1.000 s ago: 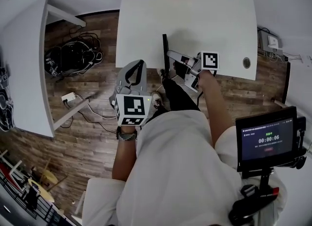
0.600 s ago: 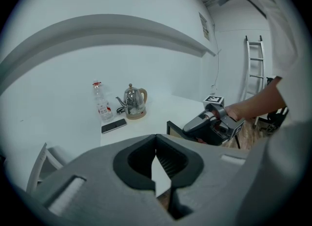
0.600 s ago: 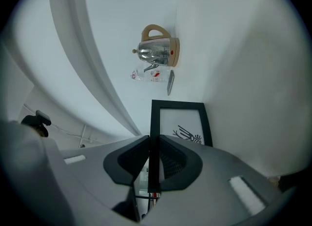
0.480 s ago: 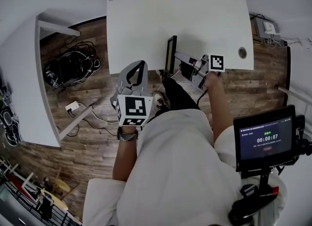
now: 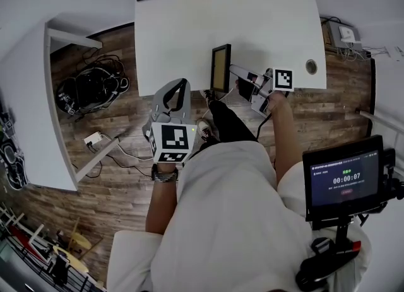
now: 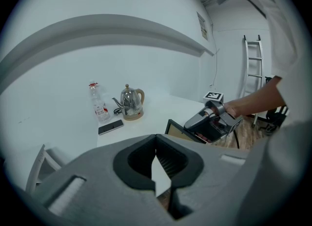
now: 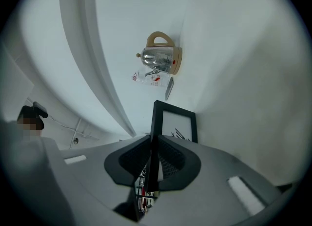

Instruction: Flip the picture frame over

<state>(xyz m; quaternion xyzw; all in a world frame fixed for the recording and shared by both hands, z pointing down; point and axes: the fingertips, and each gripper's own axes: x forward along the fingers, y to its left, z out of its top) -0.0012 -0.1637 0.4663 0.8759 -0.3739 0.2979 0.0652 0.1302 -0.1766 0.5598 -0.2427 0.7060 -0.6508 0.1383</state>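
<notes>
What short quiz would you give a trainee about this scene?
1. True or false: the left gripper holds the picture frame.
2. What stands beside the kettle? A bottle, B mug, C vase.
3. Which face of the picture frame shows in the head view?
Key: 1 false; the right gripper, its jaws closing, pinches the picture frame's edge. 2 A. 3 its brown back.

head view: from my head, steeply down, high over the surface (image 5: 189,32) | left gripper view: rides on my left hand-held gripper (image 6: 156,144), faces the kettle (image 6: 129,102) from far | right gripper view: on my right hand-held gripper (image 7: 152,144), jaws closing on the picture frame (image 7: 178,126), very near | shared: all three see the kettle and the frame
</notes>
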